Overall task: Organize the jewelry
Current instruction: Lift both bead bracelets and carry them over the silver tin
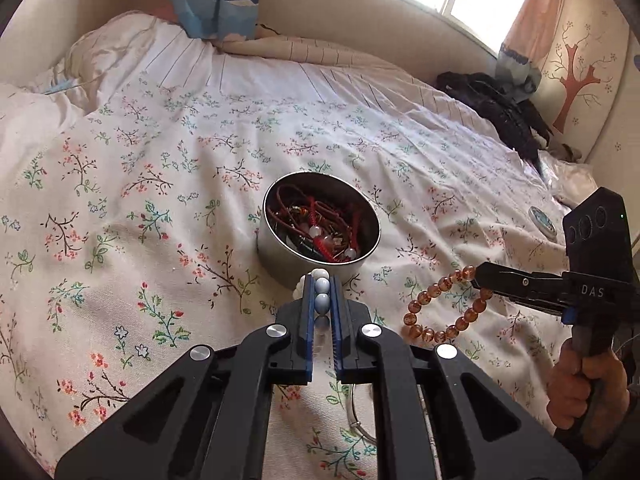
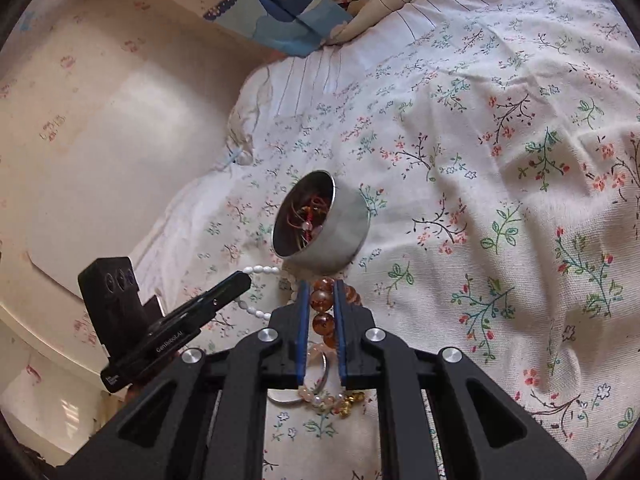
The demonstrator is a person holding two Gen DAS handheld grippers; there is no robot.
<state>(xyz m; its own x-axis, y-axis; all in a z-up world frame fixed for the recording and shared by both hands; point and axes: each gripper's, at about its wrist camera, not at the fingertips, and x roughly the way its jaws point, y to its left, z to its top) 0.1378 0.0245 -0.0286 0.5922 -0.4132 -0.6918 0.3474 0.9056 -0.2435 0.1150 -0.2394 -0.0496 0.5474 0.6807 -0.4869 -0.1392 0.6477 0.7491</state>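
Our left gripper (image 1: 322, 280) jaws pinch the white bead bracelet (image 1: 321, 286). Our right gripper (image 2: 322, 286) jaws pinch the amber bead bracelet (image 2: 322, 300). The metal tin (image 1: 316, 220) sits just beyond both.

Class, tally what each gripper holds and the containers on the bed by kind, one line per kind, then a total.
White bead bracelet, in the left gripper: 1
Amber bead bracelet, in the right gripper: 1
Round metal tin: 1
Total: 3

Round metal tin (image 1: 280, 256): upright on the bed, holding tangled red cords and pale beads. White bead bracelet (image 1: 322, 292): lifted, just before tin. Amber bead bracelet (image 1: 444, 308): lifted, beside it.
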